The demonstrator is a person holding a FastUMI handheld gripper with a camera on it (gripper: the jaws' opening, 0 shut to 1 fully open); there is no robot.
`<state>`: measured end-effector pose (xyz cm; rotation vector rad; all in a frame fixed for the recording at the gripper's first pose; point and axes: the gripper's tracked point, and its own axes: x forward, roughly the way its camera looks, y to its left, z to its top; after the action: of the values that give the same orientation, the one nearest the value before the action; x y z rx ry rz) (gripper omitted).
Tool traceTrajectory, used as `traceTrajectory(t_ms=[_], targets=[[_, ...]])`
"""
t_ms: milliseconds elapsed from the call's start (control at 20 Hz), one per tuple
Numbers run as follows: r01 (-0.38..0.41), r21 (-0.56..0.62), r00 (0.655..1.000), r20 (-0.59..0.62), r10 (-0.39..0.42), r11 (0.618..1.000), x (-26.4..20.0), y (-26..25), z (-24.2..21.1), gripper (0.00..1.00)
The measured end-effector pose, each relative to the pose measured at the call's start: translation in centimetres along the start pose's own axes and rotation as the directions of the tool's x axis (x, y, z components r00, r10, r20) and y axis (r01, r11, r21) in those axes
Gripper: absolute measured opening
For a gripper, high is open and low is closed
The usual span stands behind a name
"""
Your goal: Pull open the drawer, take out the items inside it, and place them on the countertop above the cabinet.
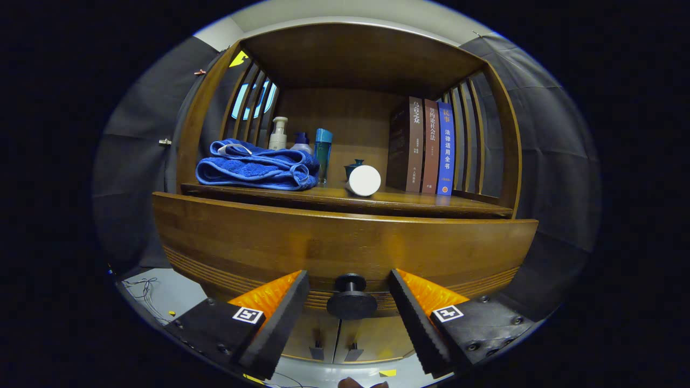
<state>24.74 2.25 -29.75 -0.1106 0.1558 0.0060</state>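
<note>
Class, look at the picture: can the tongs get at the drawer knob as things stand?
Probably yes. The tongs are open, one finger on each side of the knob, with nothing between them and it. Closing should grip it.

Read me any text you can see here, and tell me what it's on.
"法律适用全书": spine of the blue book.
Dark brown book and reddish book: spine text too blurred.
Bottles: nothing readable.
Gripper, open either side of the drawer knob: patterned tags, no words.

Glossy wooden drawer front point(345, 242), matt dark knob point(351, 303), plush cloth towel point(257, 168)
</note>
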Motion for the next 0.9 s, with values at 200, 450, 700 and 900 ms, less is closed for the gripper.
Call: traceTrajectory(t_ms=[200,450,700,900], targets=[[-0.003,-0.01,1.0,-0.006,0.003,1.0,1.8,0.0,0.1,0.98],[-0.001,-0.014,1.0,-0.022,0.001,1.0,3.2,0.1,0.2,0.98],[0.006,-0.032,1.0,-0.019,-0.006,0.999,3.3,0.1,0.3,0.99],[-0.009,-0.006,1.0,-0.022,0.009,1.0,2.7,0.3,1.1,0.99]])
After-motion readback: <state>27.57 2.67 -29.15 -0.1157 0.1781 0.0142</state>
